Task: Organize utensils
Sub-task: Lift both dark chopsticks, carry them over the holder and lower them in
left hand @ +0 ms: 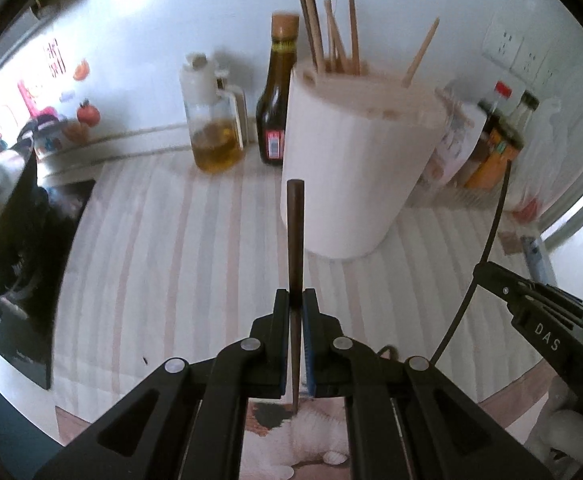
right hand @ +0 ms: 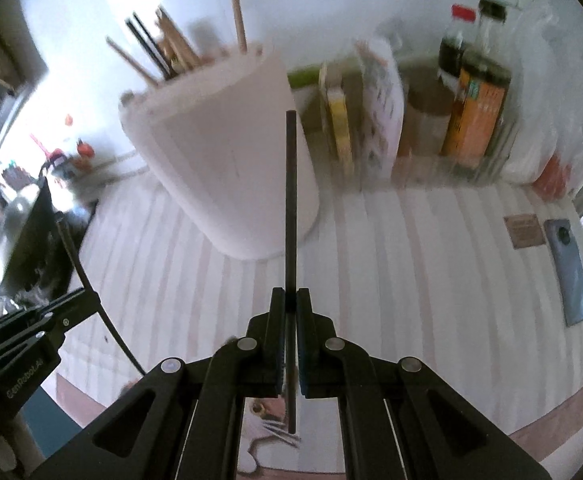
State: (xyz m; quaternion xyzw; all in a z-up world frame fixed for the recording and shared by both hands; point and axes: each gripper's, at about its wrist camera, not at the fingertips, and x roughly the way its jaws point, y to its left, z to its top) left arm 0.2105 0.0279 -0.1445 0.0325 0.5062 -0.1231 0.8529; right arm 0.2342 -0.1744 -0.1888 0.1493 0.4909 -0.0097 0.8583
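STEP: carrying chopsticks to holder | left claw (left hand: 296,300) closed on brown wooden chopstick (left hand: 294,240) | right claw (right hand: 290,300) closed on thin black chopstick (right hand: 290,200) | white cylindrical holder (left hand: 355,168) upper centre on striped counter (left hand: 171,240) | NEXT: probably lift, tip, drop into holder top.
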